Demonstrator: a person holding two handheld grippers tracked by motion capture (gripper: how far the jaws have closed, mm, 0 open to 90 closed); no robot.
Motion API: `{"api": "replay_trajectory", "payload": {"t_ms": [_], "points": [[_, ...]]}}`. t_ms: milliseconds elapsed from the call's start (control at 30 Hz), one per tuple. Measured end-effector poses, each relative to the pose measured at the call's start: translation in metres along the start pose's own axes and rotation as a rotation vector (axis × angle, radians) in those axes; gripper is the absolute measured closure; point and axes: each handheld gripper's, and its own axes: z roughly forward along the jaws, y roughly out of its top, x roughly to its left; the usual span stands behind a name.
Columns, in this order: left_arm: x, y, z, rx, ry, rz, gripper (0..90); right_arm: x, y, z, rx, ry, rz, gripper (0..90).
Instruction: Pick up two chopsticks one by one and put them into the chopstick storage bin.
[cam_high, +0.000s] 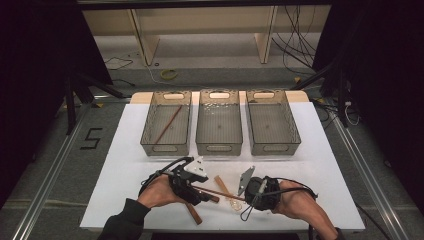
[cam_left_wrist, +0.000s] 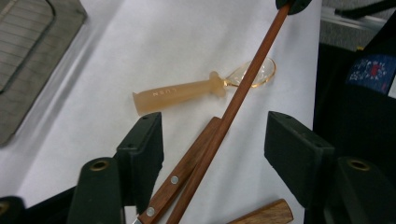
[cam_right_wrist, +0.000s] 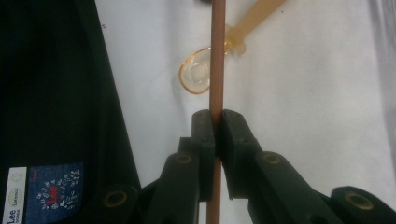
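While the chopstick (cam_right_wrist: 216, 56) hangs just above the table (cam_high: 125, 165), the right gripper (cam_right_wrist: 217, 122) pinches it near one end; its other end runs between the spread jaws of the left gripper (cam_left_wrist: 214, 140), pads not touching it. Below it: amber spoon (cam_left_wrist: 187, 91), w/ a wood-handled utensil (cam_left_wrist: 187, 165) just beside. Three bins (cam_high: 219, 122) stand beyond; left bin holds another chopstick (cam_high: 167, 125).

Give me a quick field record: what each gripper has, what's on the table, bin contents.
right gripper: shut on chopstick
left gripper: open, jaws either side of the chopstick, pads not touching
under chopstick: amber spoon, wooden-handled utensil
left bin: one chopstick inside
middle bin: empty
right bin: empty
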Motion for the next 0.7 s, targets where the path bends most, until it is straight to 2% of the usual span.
{"api": "replay_trajectory", "payload": {"t_ms": [267,433,700], "points": [[-0.005,0.003,0.008,0.06,-0.007,0.033,48.9,0.004,0.005,-0.002,0.002,0.0,-0.024,84.7],[-0.007,0.005,0.009,0.07,-0.021,0.048,57.0,0.005,0.006,-0.002,0.005,-0.001,-0.052,84.7],[-0.009,0.006,0.014,0.091,-0.035,0.072,67.7,0.008,0.008,-0.003,0.004,0.005,-0.063,84.6]]}}
